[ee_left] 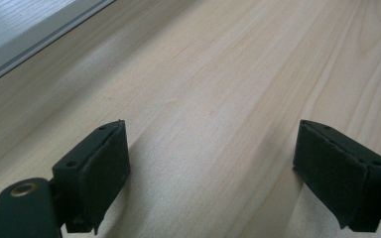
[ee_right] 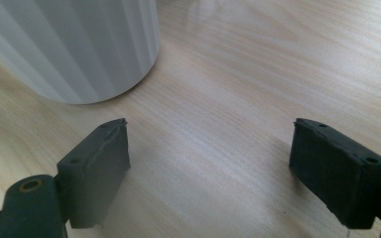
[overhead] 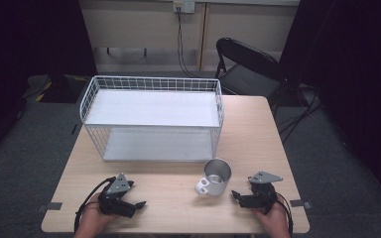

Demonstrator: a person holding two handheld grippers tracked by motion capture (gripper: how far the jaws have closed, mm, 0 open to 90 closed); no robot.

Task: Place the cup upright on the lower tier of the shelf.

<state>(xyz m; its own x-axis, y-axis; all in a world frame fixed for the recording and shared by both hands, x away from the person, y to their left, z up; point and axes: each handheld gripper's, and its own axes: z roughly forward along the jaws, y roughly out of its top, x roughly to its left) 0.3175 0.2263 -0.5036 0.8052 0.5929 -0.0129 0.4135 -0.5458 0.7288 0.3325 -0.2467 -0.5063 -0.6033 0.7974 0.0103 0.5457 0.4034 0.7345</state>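
While both hands rest at the near edge of the wooden table (overhead: 258,129), the left gripper (overhead: 138,204) and right gripper (overhead: 235,194) gape wide, holding nothing. A metal mug (overhead: 215,176) with a white handle stands just beside the right gripper, ahead and to its left. Beyond both sits a white wire shelf rack (overhead: 151,116). No lettering is legible anywhere.

The left hand (overhead: 95,214) holds the left gripper (overhead: 138,203) low at the near left, its tips turned to the right. Its jaws stand wide apart with nothing between them. The right hand (overhead: 273,214) holds the right gripper (overhead: 234,194) low at the near right, tips turned left, jaws likewise spread wide and empty.
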